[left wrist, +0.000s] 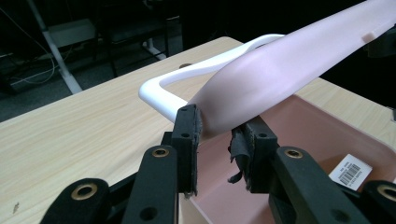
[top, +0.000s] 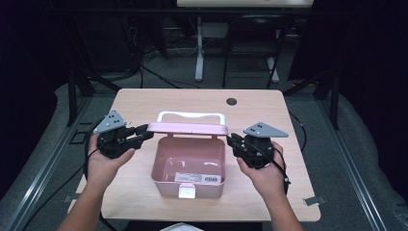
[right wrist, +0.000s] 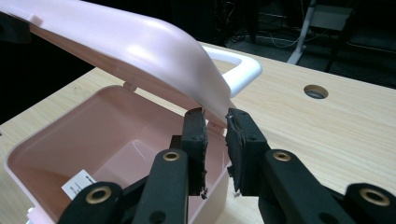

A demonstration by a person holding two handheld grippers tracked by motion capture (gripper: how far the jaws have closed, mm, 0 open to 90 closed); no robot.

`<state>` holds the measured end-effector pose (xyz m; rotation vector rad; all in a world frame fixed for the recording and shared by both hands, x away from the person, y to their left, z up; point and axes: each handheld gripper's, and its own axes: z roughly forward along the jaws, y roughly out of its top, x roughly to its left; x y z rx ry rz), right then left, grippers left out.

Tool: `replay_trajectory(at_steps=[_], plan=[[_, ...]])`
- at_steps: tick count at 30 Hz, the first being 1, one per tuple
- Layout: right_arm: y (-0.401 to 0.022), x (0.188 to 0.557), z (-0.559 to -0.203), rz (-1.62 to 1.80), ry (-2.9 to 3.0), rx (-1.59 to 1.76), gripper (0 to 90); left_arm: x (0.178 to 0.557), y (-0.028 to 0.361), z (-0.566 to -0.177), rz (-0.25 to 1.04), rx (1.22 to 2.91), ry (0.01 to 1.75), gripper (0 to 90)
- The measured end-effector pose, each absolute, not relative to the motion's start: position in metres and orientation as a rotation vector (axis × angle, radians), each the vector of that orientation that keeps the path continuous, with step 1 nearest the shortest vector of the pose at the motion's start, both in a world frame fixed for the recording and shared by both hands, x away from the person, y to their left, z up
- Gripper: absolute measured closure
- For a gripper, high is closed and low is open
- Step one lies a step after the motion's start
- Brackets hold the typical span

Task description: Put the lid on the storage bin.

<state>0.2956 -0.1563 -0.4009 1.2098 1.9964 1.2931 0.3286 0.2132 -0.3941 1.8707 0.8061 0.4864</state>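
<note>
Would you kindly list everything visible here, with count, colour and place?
box: one, pink, open, table middle.
lid: one, pink, raised over the box's far edge, a gripper at each end.
handle: one, white, on the lid.
label: one, white, barcoded, inside the box.
table: one, light wood, with a round hole.
left gripper: one, black, pads on the lid's left end.
right gripper: one, black, at the lid's right end.

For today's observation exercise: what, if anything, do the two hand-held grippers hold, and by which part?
Both grip the pink lid of the open box: the left hand-held gripper at its left end, the right hand-held gripper at its right corner.
</note>
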Motion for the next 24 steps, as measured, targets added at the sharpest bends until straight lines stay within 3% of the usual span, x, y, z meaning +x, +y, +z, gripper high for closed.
replay_trajectory(at_steps=[24], plan=[[-0.179, 0.312, -0.403, 1.317, 1.951, 1.244, 57.1, 0.324, 0.213, -0.404, 0.447, 1.887, 0.825, 62.8]])
